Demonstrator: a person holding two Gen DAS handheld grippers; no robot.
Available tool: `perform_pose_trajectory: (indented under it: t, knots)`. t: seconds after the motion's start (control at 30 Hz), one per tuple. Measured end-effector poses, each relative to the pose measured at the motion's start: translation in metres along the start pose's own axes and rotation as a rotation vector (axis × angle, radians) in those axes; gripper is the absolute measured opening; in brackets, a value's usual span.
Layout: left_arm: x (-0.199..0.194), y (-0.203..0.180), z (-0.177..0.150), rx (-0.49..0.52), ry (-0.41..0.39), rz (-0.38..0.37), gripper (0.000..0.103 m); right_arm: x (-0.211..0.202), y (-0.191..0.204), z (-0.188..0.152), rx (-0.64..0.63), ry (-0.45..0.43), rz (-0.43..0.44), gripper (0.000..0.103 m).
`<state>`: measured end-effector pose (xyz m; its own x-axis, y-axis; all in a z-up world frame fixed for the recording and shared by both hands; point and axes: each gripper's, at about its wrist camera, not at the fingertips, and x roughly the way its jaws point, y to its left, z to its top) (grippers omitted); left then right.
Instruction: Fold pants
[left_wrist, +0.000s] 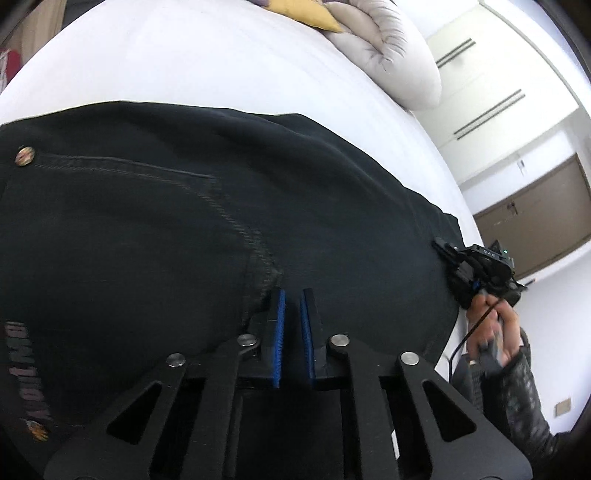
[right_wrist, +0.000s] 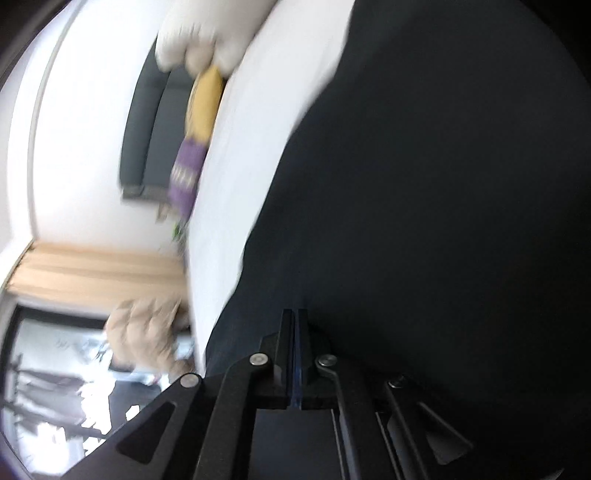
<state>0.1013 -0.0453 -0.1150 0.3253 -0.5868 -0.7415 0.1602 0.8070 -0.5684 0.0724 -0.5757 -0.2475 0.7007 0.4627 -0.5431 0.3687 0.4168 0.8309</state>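
The black jeans (left_wrist: 221, 221) lie spread on the white bed sheet (left_wrist: 184, 62), waistband rivet (left_wrist: 25, 156) at far left. The left gripper (left_wrist: 291, 302) hovers at the crotch seam (left_wrist: 258, 254), blue pads (left_wrist: 280, 332) nearly together with no cloth visibly between them: a lift here may raise nothing. The right gripper (right_wrist: 295, 317) is fully closed at the denim edge; whether it pinches fabric cannot be determined, so that side may slip and skew the fold.

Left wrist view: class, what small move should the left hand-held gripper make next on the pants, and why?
Probably open it and pinch the fabric by the crotch seam: the left hand-held gripper looks shut with nothing clearly between its pads, and the black pants lie unfolded on the bed.
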Motion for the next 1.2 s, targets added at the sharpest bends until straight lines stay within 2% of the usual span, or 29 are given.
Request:
perform_pose_trajectory:
  t: [0.23, 0.3, 0.37, 0.4, 0.43, 0.5, 0.57, 0.6, 0.67, 0.7, 0.8, 0.97, 1.03, 1.07, 1.13, 1.2]
  knots:
    - [-0.007, 0.024, -0.010, -0.031, -0.015, -0.029, 0.007, -0.101, -0.056, 0.096, 0.072, -0.256, -0.123, 0.000]
    - [-0.004, 0.022, -0.020, -0.032, -0.018, -0.030, 0.007, -0.147, -0.063, 0.110, 0.054, -0.368, -0.291, 0.013]
    - [-0.009, 0.020, -0.022, -0.023, -0.023, -0.020, 0.007, -0.176, -0.063, 0.105, 0.046, -0.411, -0.239, 0.027]
    - [0.002, 0.017, -0.020, -0.018, -0.026, -0.013, 0.007, -0.187, -0.061, 0.097, 0.033, -0.418, -0.203, 0.048]
    - [0.002, 0.016, -0.022, -0.016, -0.029, -0.008, 0.007, -0.192, -0.056, 0.086, 0.018, -0.413, -0.189, 0.059]
    - [0.004, 0.010, -0.023, -0.022, -0.036, -0.006, 0.007, -0.195, -0.050, 0.057, 0.009, -0.399, -0.125, 0.059]
    - [0.002, 0.011, -0.022, -0.025, -0.038, -0.004, 0.007, -0.188, -0.057, 0.035, 0.051, -0.347, -0.067, 0.060]
    - [0.001, 0.012, -0.022, -0.025, -0.037, -0.001, 0.007, -0.157, -0.040, 0.020, 0.089, -0.319, -0.046, 0.061]
    - [-0.001, 0.012, -0.023, -0.021, -0.036, 0.006, 0.007, -0.143, -0.045, 0.009, 0.134, -0.283, -0.028, 0.061]
    - [-0.002, 0.012, -0.023, -0.020, -0.035, 0.009, 0.007, -0.138, -0.052, 0.006, 0.157, -0.286, -0.032, 0.058]
    - [-0.003, 0.011, -0.025, -0.021, -0.038, 0.014, 0.007, -0.145, -0.059, 0.000, 0.199, -0.303, 0.007, 0.058]
    - [-0.001, 0.008, -0.027, -0.023, -0.046, 0.024, 0.007, -0.142, -0.055, 0.017, 0.182, -0.274, 0.002, 0.058]
    - [0.000, 0.007, -0.027, -0.021, -0.046, 0.026, 0.007, -0.160, -0.072, 0.014, 0.171, -0.272, 0.009, 0.054]
    - [0.000, 0.007, -0.027, -0.022, -0.046, 0.026, 0.007, -0.158, -0.072, 0.016, 0.170, -0.273, 0.012, 0.051]
    - [0.001, 0.007, -0.027, -0.022, -0.046, 0.025, 0.007, -0.155, -0.077, 0.022, 0.176, -0.271, 0.007, 0.027]
    - [0.001, 0.007, -0.027, -0.024, -0.046, 0.024, 0.007, -0.156, -0.085, 0.024, 0.187, -0.255, 0.002, 0.012]
